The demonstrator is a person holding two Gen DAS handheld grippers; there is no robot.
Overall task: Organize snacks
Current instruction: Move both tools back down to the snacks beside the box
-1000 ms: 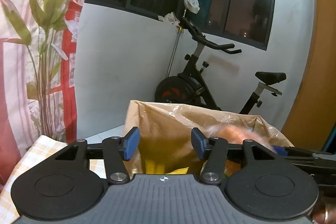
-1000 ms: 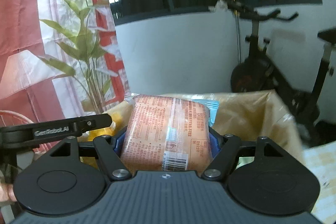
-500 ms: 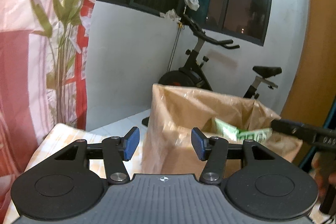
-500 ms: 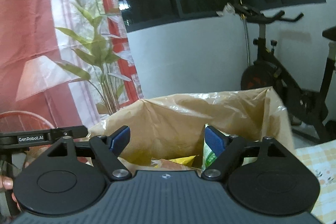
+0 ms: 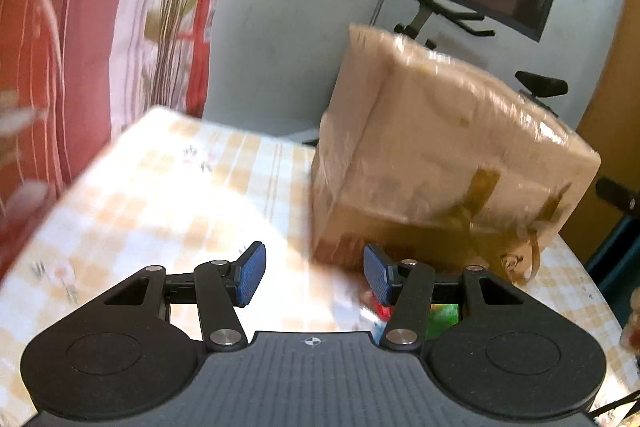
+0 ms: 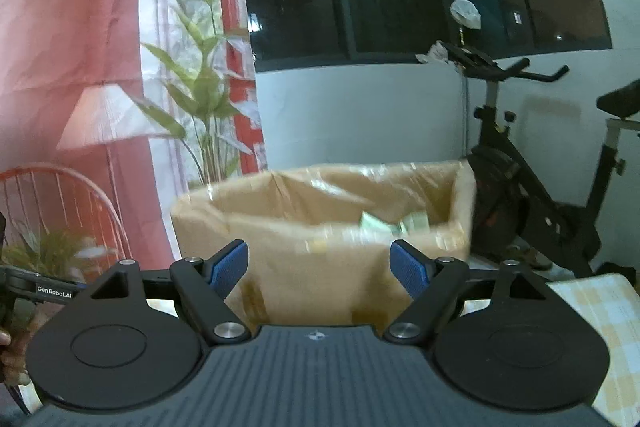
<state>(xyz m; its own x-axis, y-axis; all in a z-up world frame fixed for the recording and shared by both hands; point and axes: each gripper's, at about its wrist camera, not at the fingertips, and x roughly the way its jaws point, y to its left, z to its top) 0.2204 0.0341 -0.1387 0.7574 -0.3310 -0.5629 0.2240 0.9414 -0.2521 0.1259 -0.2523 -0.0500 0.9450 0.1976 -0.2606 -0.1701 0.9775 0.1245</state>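
A plastic-lined cardboard box (image 5: pixel 440 155) stands on the checked tablecloth (image 5: pixel 168 195). In the right wrist view the box (image 6: pixel 320 227) shows its open top, with a green snack packet (image 6: pixel 380 221) inside near the far right corner. My left gripper (image 5: pixel 314 277) is open and empty, low over the cloth at the box's near left corner. A red and green snack packet (image 5: pixel 438 313) lies on the cloth behind its right finger. My right gripper (image 6: pixel 320 269) is open and empty, in front of the box and level with its rim.
An exercise bike (image 6: pixel 532 167) stands behind the table by the white wall. A red and pink curtain with a leaf print (image 5: pixel 80 47) hangs at the left. A red wire chair (image 6: pixel 68 211) is at the left. The table edge (image 6: pixel 592 307) shows at the lower right.
The right gripper let the orange packet go into the box and pulled back with its jaws wider. The left gripper dropped from above the box to the cloth at its near corner.
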